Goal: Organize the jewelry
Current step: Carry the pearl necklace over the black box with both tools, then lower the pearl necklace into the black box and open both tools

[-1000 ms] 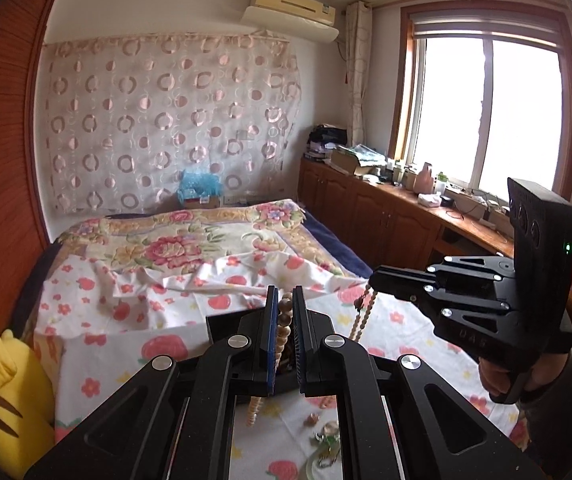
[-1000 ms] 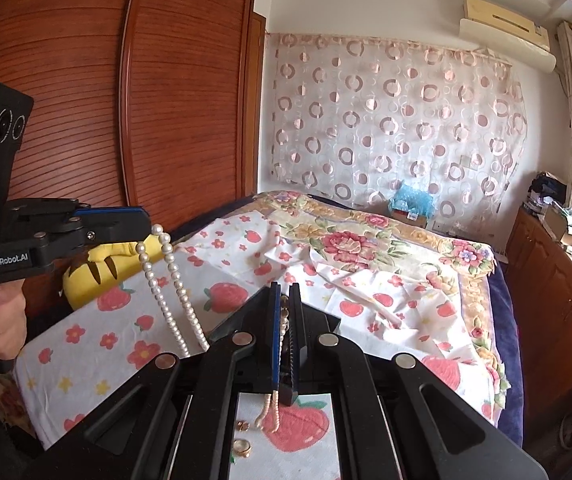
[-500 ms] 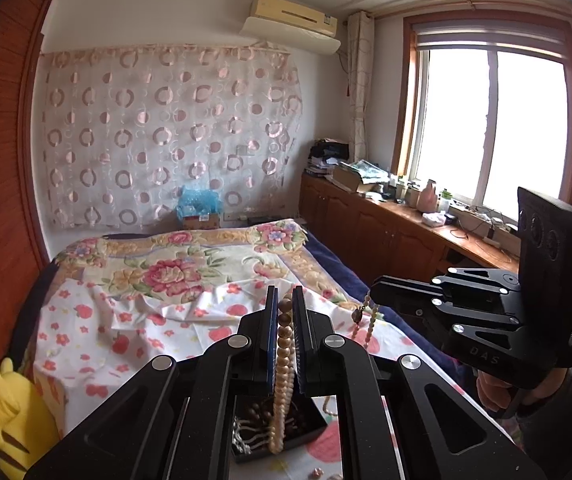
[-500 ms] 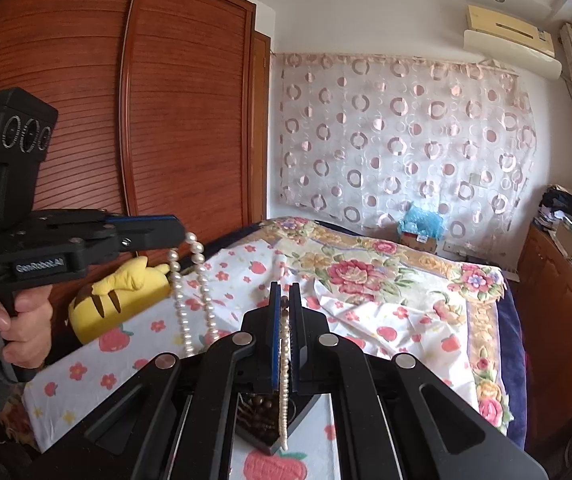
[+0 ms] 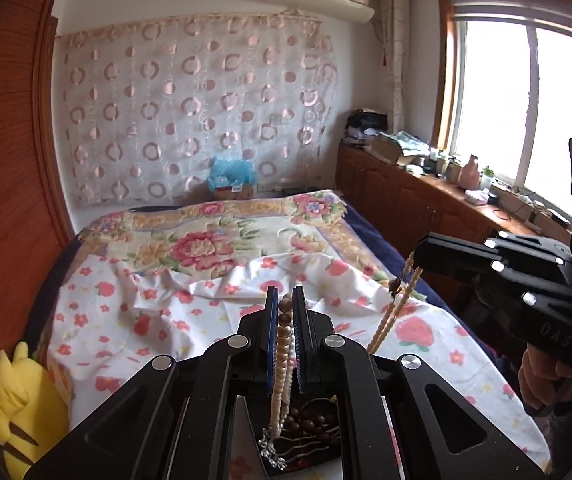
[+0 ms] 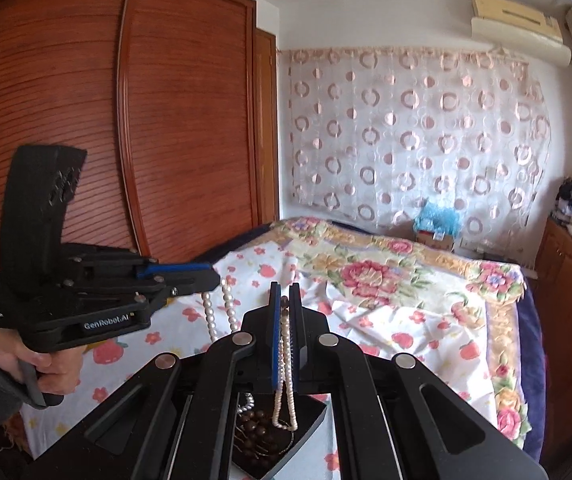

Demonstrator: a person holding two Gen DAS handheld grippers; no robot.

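My left gripper (image 5: pixel 285 312) is clamped on the pearl necklace (image 5: pixel 282 360). My right gripper (image 6: pixel 284 308) pinches the same strand, above the black jewelry tray (image 6: pixel 309 420).

left gripper (image 5: pixel 285 308): fingers clamped, raised | right gripper (image 6: pixel 284 300): fingers clamped, raised

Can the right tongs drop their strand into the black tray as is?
Probably yes. The right tongs are shut on the pearl strand, whose loop hangs right over the black tray. Nothing sits between them; the left tongs hold the other end off to the side.
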